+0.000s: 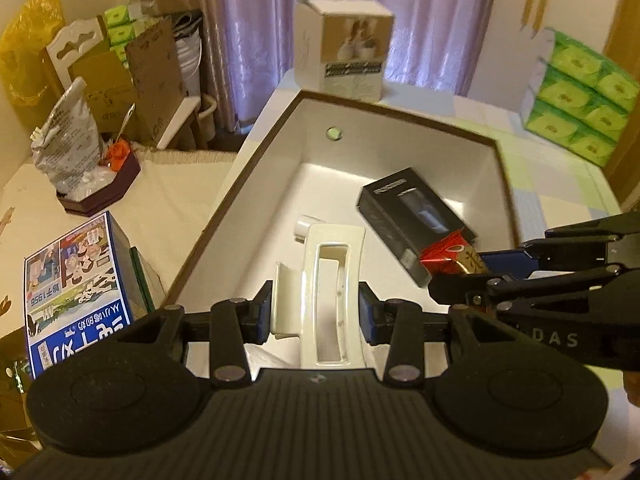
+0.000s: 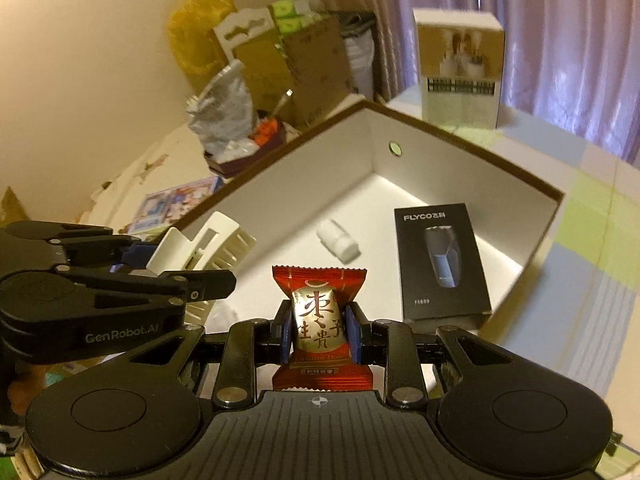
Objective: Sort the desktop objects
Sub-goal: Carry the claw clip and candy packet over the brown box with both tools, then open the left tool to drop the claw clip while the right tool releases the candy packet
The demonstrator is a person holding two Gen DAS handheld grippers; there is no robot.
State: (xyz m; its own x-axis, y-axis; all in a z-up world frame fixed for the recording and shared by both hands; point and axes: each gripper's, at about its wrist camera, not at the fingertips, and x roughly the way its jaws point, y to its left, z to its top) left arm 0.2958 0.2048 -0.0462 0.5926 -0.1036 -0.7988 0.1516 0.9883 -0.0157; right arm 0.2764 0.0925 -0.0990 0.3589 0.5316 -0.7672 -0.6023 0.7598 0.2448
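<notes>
**A:** Why are both claws poised over the open white box [image 2: 472, 148]?

**B:** I'd say to drop their loads in. The left claw [image 1: 316, 312] is clamped across the sides of a cream hair clip [image 1: 332, 292], held over the box's near end. The right claw [image 2: 318, 332] is pinched on a red-and-gold wrapped candy [image 2: 318, 320], gripped at its middle so both crimped ends stick out.

**A:** What's inside already?

**B:** A black shaver carton [image 2: 440, 264] lying flat on the box floor, and a small white cylinder [image 2: 338, 240] on its side, apart from it. The box sits on the bench [image 2: 592, 240].
</notes>
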